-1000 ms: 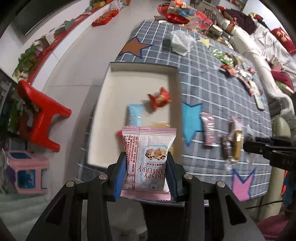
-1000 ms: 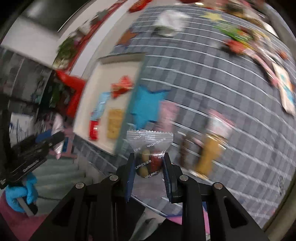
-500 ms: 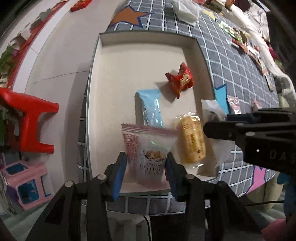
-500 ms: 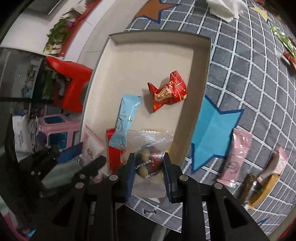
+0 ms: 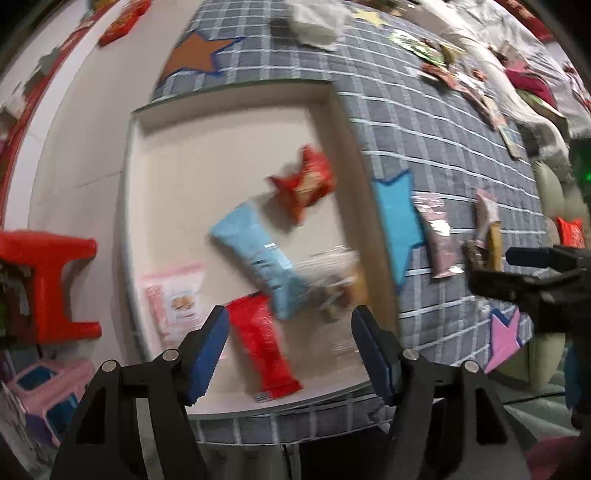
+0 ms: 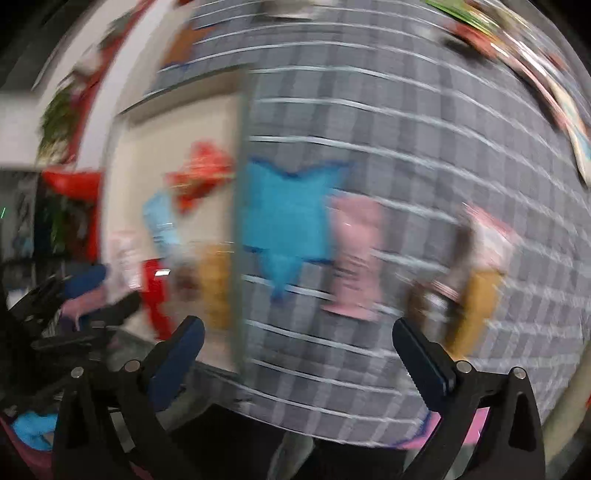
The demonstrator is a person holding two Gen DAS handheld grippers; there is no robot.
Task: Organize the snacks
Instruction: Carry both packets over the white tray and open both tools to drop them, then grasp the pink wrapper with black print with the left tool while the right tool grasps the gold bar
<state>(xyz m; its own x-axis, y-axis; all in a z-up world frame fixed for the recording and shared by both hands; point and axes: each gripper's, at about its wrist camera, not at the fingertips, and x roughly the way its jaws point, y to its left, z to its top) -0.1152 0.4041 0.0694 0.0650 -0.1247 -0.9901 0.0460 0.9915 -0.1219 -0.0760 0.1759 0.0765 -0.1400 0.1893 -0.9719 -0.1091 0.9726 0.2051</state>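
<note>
My left gripper is open and empty above the near end of the white tray. In the tray lie a pink cranberry packet, a red packet, a light blue packet, a crumpled red wrapper and a blurred clear candy packet beside a yellow one. My right gripper is open and empty over the grey checked cloth, right of the tray. A pink packet and brown and yellow packets lie on the cloth ahead of it. The right wrist view is heavily blurred.
A red stool and a pink stool stand left of the table. More snacks and a white bag lie at the far end of the cloth. Blue, orange and pink stars mark the cloth.
Both grippers opened. The cranberry packet dropped from the left gripper into the tray, the clear candy packet from the right one. The right gripper swung right, out over the cloth.
</note>
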